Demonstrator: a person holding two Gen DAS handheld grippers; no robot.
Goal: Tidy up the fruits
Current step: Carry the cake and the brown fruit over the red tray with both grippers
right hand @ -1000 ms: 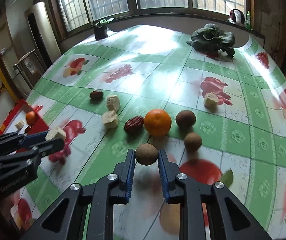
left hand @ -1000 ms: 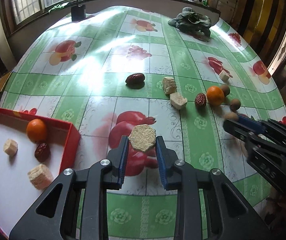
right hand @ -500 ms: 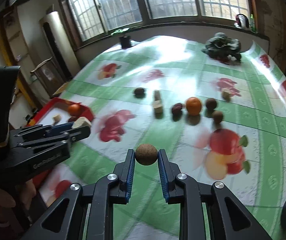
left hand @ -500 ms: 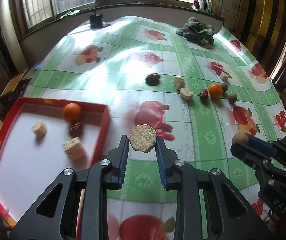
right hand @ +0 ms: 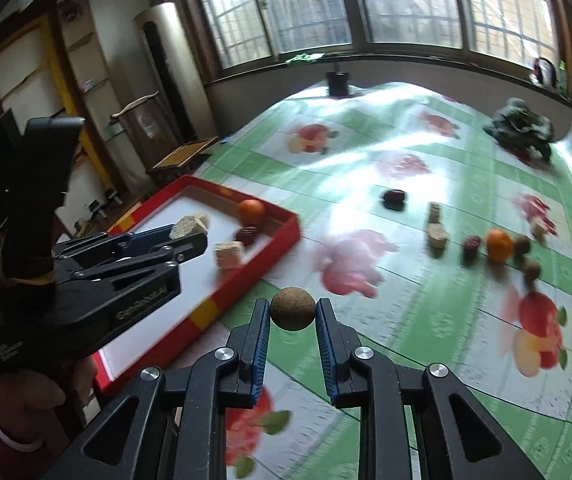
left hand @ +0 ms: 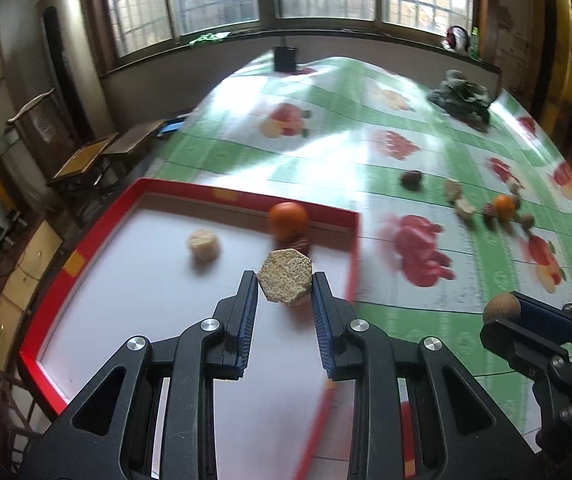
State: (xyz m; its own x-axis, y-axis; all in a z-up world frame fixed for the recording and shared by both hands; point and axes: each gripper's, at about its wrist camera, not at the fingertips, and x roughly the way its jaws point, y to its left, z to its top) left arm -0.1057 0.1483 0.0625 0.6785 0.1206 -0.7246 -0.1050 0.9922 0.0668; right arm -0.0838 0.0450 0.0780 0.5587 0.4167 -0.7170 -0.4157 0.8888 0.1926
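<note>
Embossed lettering is seen on the side of the left gripper [right hand: 188, 236] in the right wrist view; it is blurred and cannot be read with certainty. A smaller marking lower on the same body is illegible. No other text, number or sign is legible.

- Hexagonal tan chunk [left hand: 284, 282]: clamped in the left tool, above the red tray [left hand: 98, 224].
- Round brown fruit [right hand: 292, 308]: gripped by the right tool, over the desk.
</note>
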